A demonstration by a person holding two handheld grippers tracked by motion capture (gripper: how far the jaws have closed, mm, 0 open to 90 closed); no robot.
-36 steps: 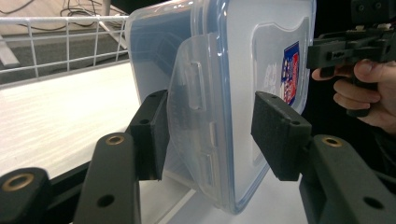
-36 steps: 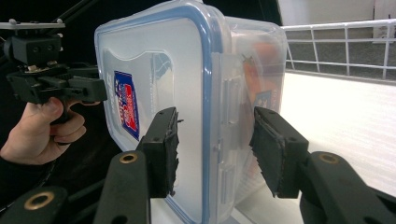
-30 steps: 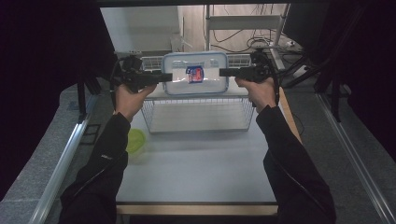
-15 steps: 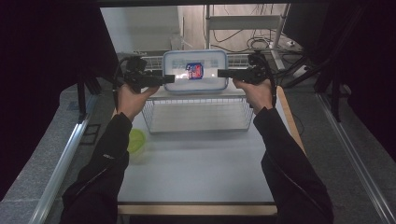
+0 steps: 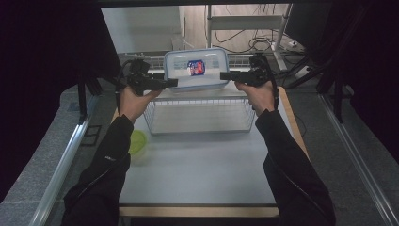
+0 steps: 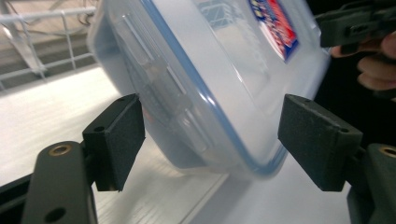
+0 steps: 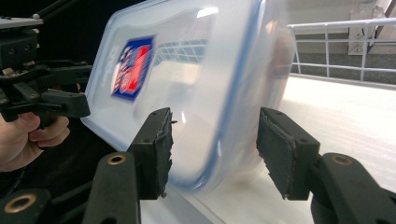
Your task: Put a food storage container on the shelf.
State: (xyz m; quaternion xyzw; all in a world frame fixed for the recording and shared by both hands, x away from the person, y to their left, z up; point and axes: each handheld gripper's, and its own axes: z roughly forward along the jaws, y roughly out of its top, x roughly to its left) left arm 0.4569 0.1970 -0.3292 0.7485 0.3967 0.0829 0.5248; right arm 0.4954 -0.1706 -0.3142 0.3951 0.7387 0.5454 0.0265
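A clear plastic container (image 5: 195, 68) with a blue-rimmed lid and a red-and-blue label stands tilted at the back of a wire basket (image 5: 202, 120), lid towards me. My left gripper (image 5: 175, 83) straddles its left corner. In the left gripper view its jaws (image 6: 210, 135) have just been opening, and both pads stand clear of the container (image 6: 210, 70). My right gripper (image 5: 222, 75) is at the right edge. In the right gripper view its pads (image 7: 215, 144) lie against the lid and the underside of the container (image 7: 196, 84).
A green round object (image 5: 136, 141) lies on the grey table (image 5: 197, 174) left of the basket. Basket rails (image 7: 341, 28) rise behind the container. Shelving and cables stand beyond the table's far edge. Metal rails run along both sides.
The container and both grippers have shifted slightly towards the back of the basket. The left gripper's jaws stand wider apart than before.
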